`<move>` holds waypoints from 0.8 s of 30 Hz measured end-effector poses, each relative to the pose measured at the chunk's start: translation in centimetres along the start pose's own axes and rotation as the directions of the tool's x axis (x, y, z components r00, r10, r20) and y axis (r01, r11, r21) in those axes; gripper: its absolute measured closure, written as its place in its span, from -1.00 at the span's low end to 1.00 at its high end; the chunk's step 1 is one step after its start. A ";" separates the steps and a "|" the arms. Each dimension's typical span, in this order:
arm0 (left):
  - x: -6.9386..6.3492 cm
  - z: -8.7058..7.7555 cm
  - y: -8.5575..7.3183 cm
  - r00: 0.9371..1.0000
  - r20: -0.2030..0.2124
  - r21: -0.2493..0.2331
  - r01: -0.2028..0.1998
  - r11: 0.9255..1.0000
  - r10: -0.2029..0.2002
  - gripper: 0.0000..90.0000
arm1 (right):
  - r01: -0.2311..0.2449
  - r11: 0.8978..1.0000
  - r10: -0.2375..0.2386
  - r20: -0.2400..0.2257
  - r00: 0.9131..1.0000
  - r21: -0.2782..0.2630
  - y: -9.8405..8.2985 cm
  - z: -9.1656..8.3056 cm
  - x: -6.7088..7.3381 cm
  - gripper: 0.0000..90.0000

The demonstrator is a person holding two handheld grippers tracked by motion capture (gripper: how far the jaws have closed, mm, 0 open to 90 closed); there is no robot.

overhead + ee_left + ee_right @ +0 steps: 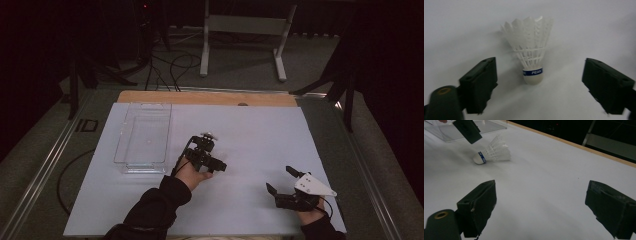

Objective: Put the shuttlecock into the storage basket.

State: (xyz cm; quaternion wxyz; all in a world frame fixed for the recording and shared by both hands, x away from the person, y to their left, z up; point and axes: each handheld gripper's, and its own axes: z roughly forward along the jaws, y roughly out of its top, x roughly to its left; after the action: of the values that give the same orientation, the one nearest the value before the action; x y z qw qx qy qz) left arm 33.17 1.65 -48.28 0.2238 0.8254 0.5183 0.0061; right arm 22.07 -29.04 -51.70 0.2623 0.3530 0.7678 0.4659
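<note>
A white feathered shuttlecock [209,135] with a blue band above its cork lies on its side on the white sheet [250,130]. My left gripper [202,144] hovers just above it, pointing down at it. In the left gripper view the shuttlecock [531,50] lies between and beyond the two black jaws of that gripper [540,62], which stand wide apart without touching it. My right gripper [280,180] rests low at the near right, open with nothing in it [541,185]. In the right gripper view, the shuttlecock [492,152] lies far left under one of the left gripper's fingers [469,130].
A clear plastic box [122,135] stands on the sheet at the left, close to the shuttlecock; its corner appears in the right gripper view [446,133]. The table's wooden far edge [200,97] borders the sheet. Cables and a stand's legs lie on the floor beyond.
</note>
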 end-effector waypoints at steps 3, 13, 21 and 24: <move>0.1 0.6 -0.1 1.000 -0.008 0.011 0.021 1.000 -0.021 -0.66 | -0.001 1.000 0.001 0.001 1.000 0.000 0.0 0.0 0.0 -0.77; 0.0 1.7 -0.2 1.000 -0.017 0.083 0.017 0.996 -0.016 -0.47 | -0.003 1.000 0.003 0.003 1.000 0.008 -0.1 0.1 0.0 -0.77; -0.2 2.9 -0.5 0.999 -0.035 0.129 -0.004 0.992 0.009 -0.25 | -0.005 1.000 0.005 0.008 1.000 0.006 -0.1 0.1 0.0 -0.77; -0.3 3.1 -0.6 0.998 -0.057 0.135 -0.012 0.991 0.020 -0.16 | -0.004 1.000 0.004 0.006 1.000 0.008 -0.1 0.1 -0.1 -0.77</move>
State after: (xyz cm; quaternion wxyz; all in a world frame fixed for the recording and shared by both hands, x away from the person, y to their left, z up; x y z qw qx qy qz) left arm 33.33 0.48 -51.25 0.1525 0.8422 0.5172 -0.0031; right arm 22.15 -29.10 -51.81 0.2621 0.3569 0.7683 0.4623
